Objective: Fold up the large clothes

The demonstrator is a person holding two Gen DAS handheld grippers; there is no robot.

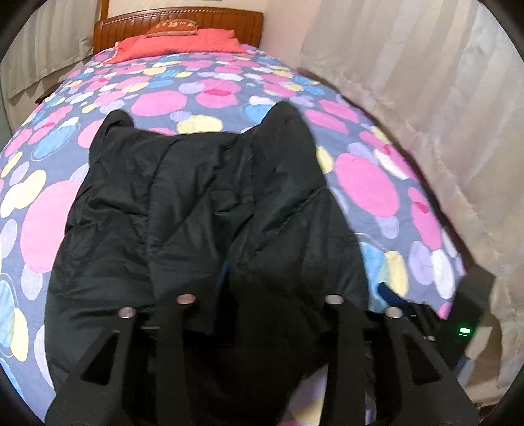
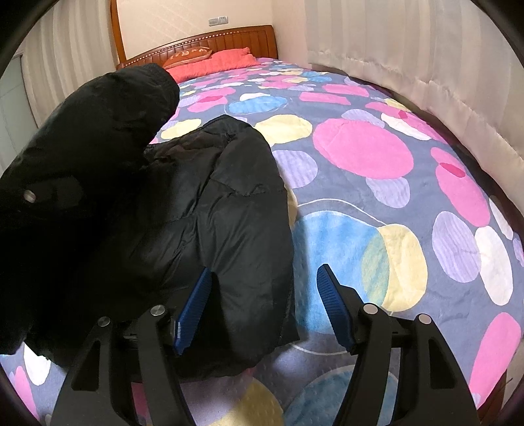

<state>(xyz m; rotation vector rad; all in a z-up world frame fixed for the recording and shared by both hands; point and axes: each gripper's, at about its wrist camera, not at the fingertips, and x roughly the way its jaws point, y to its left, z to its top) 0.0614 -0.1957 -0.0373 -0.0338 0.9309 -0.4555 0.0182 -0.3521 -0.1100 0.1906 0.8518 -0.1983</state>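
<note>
A black puffy jacket (image 1: 196, 203) lies on the bed, its two far corners sticking up. Its near part drapes over my left gripper (image 1: 258, 281), so the fingertips are hidden and only the black arms show. In the right wrist view the jacket (image 2: 229, 213) lies left of centre. My right gripper (image 2: 265, 295) stands open around its near right edge. The left blue pad (image 2: 196, 301) is beside the fabric, and the right pad (image 2: 332, 301) is apart from it over the bedspread. A raised black fold with a ribbed cuff (image 2: 154, 85) fills the left side.
The bedspread (image 2: 376, 147) has pink, blue and yellow circles. A red pillow (image 1: 177, 44) and a wooden headboard (image 1: 229, 23) are at the far end. Pale curtains (image 1: 425, 114) hang along the right side, close to the bed's edge.
</note>
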